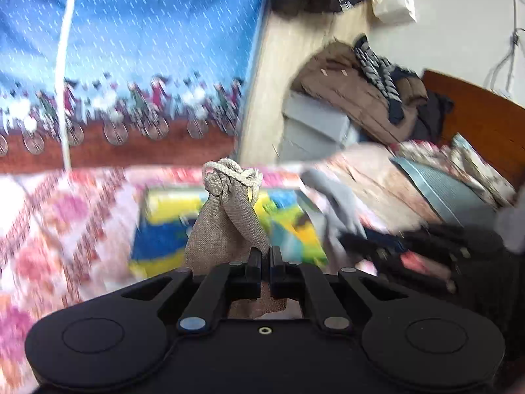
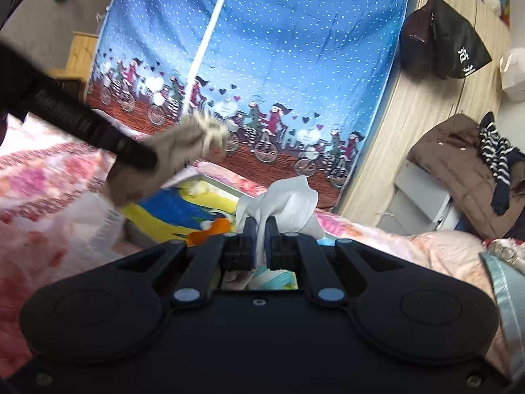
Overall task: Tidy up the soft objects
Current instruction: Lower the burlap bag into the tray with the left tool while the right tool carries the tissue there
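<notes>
1. While you hold both tools over the bed, your left gripper is clamped on the burlap pouch, its fingers pinching the cloth low on one side.
2. The pouch stands up past the fingertips, neck cinched, with its white cord knotted on top.
3. Your right gripper is pinched tight on a white cloth, which bunches up above the fingertips.
4. From the right wrist view, the left gripper comes in as a dark blurred bar at the left, with the pouch at its tip.
5. Below both tools lies a colourful box, blue and yellow inside, on the pink floral quilt.
6. Behind the box hangs a blue curtain printed with cyclists.
7. Off to the right, a brown coat and a striped garment are piled on grey boxes, beside a wooden wardrobe with dark bags hanging on it.
</notes>
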Tool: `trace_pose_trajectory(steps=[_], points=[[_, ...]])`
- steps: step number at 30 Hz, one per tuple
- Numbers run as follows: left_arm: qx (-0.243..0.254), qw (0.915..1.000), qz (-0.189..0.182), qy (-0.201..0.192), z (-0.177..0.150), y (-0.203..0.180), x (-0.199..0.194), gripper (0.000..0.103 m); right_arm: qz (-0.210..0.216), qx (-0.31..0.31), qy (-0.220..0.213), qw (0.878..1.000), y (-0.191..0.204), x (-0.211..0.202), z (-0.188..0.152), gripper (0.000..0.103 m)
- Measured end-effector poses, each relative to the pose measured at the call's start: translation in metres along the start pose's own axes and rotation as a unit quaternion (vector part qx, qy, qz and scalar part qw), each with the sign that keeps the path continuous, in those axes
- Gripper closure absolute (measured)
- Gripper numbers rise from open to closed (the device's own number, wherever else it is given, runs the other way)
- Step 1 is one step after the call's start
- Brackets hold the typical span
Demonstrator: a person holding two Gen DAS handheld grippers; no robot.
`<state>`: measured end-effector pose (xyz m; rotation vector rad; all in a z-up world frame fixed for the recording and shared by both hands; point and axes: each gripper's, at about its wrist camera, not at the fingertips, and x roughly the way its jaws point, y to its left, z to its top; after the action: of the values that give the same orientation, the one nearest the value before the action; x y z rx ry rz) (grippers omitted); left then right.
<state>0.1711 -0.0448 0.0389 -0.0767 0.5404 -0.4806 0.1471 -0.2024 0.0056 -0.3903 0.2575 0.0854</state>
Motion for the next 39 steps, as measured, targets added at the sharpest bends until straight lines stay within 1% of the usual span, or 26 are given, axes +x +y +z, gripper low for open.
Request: trace_pose_trajectory(steps=[3, 5, 10, 12, 15, 17, 20, 23, 25, 29, 31, 32, 33, 35, 38, 39], points=[[-0.009, 0.999, 0.022, -0.038, 0.011, 0.009, 0.023, 0.099, -0.017, -0.037, 0.001, 0.999, 0.005, 0.028, -0.004, 0.102], [-0.014, 0.9983, 0.033, -0.046, 0.015, 0.015, 0.045, 0.099, -0.016, -0.048, 0.005, 0.999, 0.007, 0.048, -0.006, 0.102], [-0.009, 0.9974, 0.06, -0.04, 0.019, 0.028, 0.097, 0.099, 0.002, -0.05, 0.023, 0.998, 0.018, 0.087, -0.014, 0.102], [-0.005, 0.9969, 0.071, -0.035, 0.019, 0.033, 0.114, 0.099, 0.008, -0.057, 0.03, 0.998, 0.025, 0.096, -0.015, 0.102], [0.003, 0.9964, 0.081, -0.025, 0.014, 0.038, 0.132, 0.099, 0.013, -0.052, 0.042, 0.998, 0.028, 0.104, -0.02, 0.102], [0.008, 0.9962, 0.086, -0.016, 0.01, 0.042, 0.143, 0.099, 0.016, -0.047, 0.053, 0.997, 0.032, 0.102, -0.02, 0.102], [0.008, 0.9963, 0.086, 0.004, 0.002, 0.045, 0.154, 0.099, 0.024, -0.034, 0.072, 0.997, 0.032, 0.107, -0.022, 0.102], [-0.009, 0.9963, 0.082, 0.027, -0.003, 0.052, 0.162, 0.099, 0.032, -0.017, 0.087, 0.996, 0.031, 0.11, -0.025, 0.102], [-0.014, 0.996, 0.08, 0.035, -0.006, 0.054, 0.165, 0.099, 0.033, -0.013, 0.092, 0.995, 0.033, 0.111, -0.027, 0.101], [-0.008, 0.9955, 0.083, 0.045, -0.008, 0.051, 0.166, 0.098, 0.033, -0.01, 0.096, 0.995, 0.033, 0.114, -0.031, 0.101], [-0.005, 0.9949, 0.087, 0.05, -0.008, 0.049, 0.166, 0.097, 0.033, -0.005, 0.097, 0.995, 0.027, 0.11, -0.033, 0.101], [-0.005, 0.9947, 0.088, 0.052, -0.007, 0.049, 0.166, 0.094, 0.033, -0.003, 0.098, 0.995, 0.025, 0.108, -0.033, 0.1], [-0.006, 0.9946, 0.089, 0.054, -0.006, 0.049, 0.166, 0.089, 0.032, -0.002, 0.1, 0.995, 0.025, 0.108, -0.033, 0.099], [-0.012, 0.9941, 0.093, 0.055, -0.005, 0.049, 0.165, 0.085, 0.03, 0.005, 0.102, 0.994, 0.022, 0.105, -0.032, 0.096], [-0.022, 0.9934, 0.098, 0.057, -0.001, 0.051, 0.161, 0.082, 0.03, 0.023, 0.102, 0.994, 0.019, 0.103, -0.029, 0.087], [-0.027, 0.9932, 0.098, 0.056, -0.001, 0.052, 0.159, 0.081, 0.031, 0.029, 0.101, 0.994, 0.017, 0.101, -0.027, 0.082]])
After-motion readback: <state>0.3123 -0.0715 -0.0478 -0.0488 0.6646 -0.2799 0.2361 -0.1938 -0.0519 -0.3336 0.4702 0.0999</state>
